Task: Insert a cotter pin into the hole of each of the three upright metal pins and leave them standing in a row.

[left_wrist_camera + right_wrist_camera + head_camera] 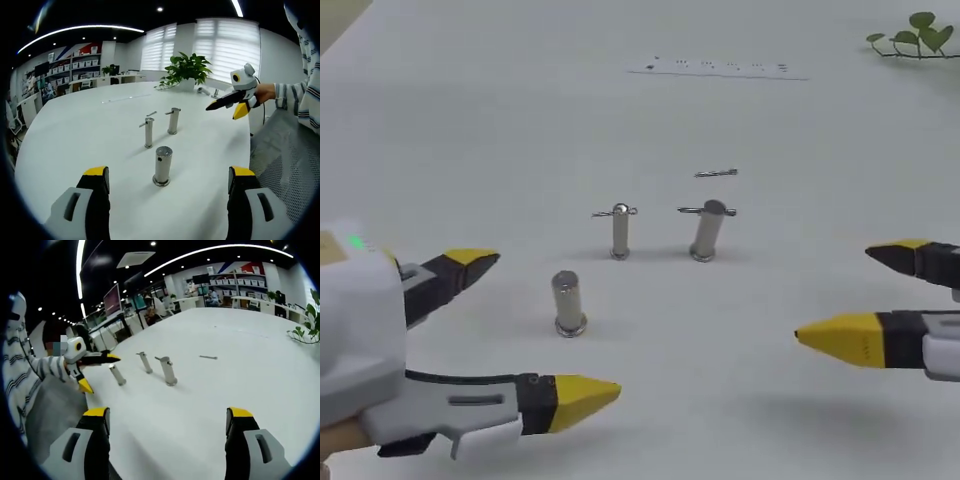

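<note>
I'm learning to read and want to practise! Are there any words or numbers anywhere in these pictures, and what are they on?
No text here can be read.
The flat strip far back on the table: a row of dark marks, too blurred to read.
The red and blue wall panel: too small to show any letters.
The metal pins: no writing shows.
</note>
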Available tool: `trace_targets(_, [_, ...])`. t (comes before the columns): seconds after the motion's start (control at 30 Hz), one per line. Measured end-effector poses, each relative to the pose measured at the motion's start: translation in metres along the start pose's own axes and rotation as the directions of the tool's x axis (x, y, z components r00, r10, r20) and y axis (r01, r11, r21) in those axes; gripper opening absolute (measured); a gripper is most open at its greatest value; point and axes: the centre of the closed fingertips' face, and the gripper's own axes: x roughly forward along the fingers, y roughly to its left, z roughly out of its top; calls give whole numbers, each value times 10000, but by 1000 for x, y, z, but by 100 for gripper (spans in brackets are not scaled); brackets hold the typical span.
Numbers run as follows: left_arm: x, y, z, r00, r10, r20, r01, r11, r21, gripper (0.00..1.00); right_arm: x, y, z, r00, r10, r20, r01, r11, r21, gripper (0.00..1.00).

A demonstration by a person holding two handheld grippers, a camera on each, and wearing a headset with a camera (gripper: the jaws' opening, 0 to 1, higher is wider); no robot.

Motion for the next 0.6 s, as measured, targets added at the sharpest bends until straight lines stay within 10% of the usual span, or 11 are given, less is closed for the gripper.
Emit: trace_targets(0.6, [-9,0,-12,9996,78,-264,-98,9972,-747,99,18,-49,51,9940,-159,-1079,-64,9791,-2034,98])
